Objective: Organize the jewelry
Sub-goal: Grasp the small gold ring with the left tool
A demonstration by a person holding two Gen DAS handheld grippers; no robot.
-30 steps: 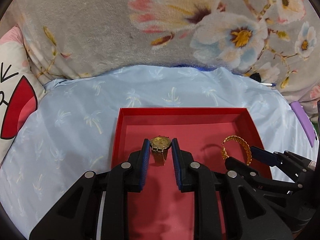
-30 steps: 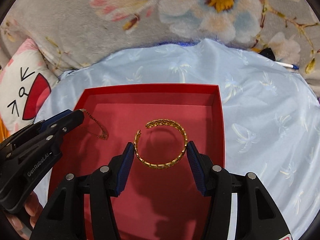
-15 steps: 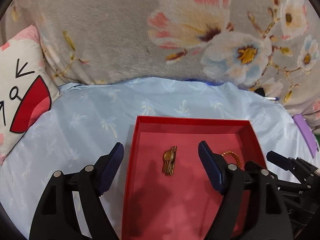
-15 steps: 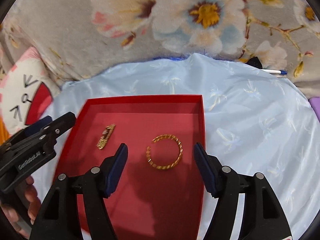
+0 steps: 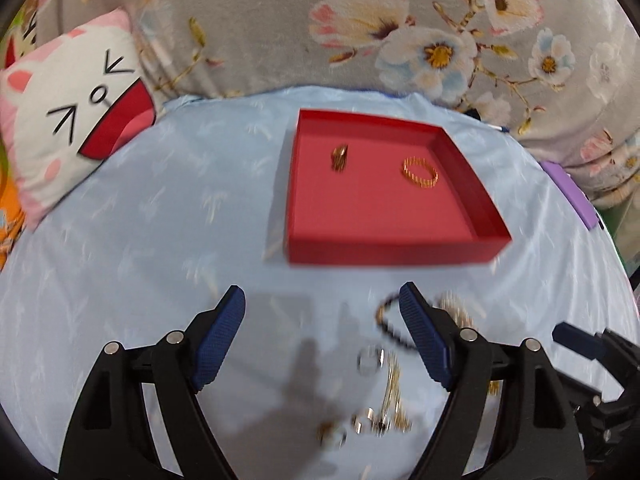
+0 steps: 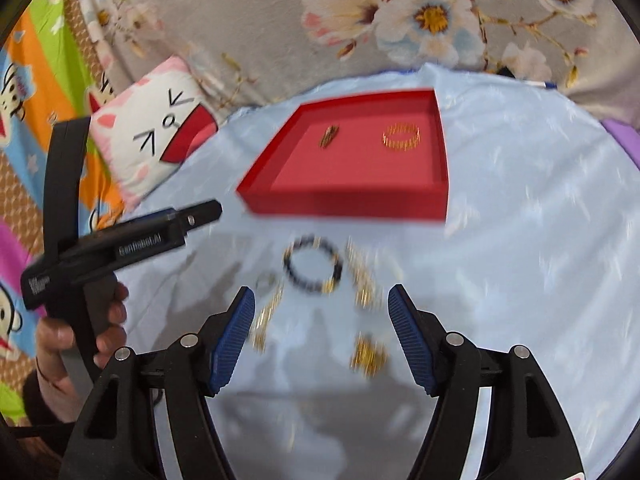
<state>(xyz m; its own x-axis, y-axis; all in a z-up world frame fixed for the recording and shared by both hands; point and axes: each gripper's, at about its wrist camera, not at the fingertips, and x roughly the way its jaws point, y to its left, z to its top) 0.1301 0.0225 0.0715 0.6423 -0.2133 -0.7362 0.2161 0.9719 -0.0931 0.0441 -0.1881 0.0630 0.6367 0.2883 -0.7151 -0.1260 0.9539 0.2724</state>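
Observation:
A red tray (image 5: 384, 258) (image 6: 344, 204) sits on the light blue cloth. In it lie a gold watch (image 5: 340, 157) (image 6: 329, 136) and a gold bangle (image 5: 420, 172) (image 6: 401, 136). Near me loose jewelry lies on the cloth: a dark bead bracelet (image 6: 313, 264) (image 5: 387, 322), gold chains (image 6: 362, 276), a gold piece (image 6: 368, 354) and silver rings (image 5: 370, 360). My left gripper (image 5: 322, 340) is open and empty above the cloth, short of the tray. My right gripper (image 6: 321, 334) is open and empty over the loose jewelry. The frames are blurred.
A cat-face pillow (image 5: 68, 128) (image 6: 156, 136) lies to the left. A floral grey blanket (image 5: 280, 24) rises behind the cloth. A purple object (image 5: 576, 196) lies at the right edge. The left gripper's body (image 6: 116, 248) shows in the right wrist view.
Both grippers let go of the watch and the bangle, opened, and pulled back from the tray toward me. The loose jewelry in front of the tray has come into view.

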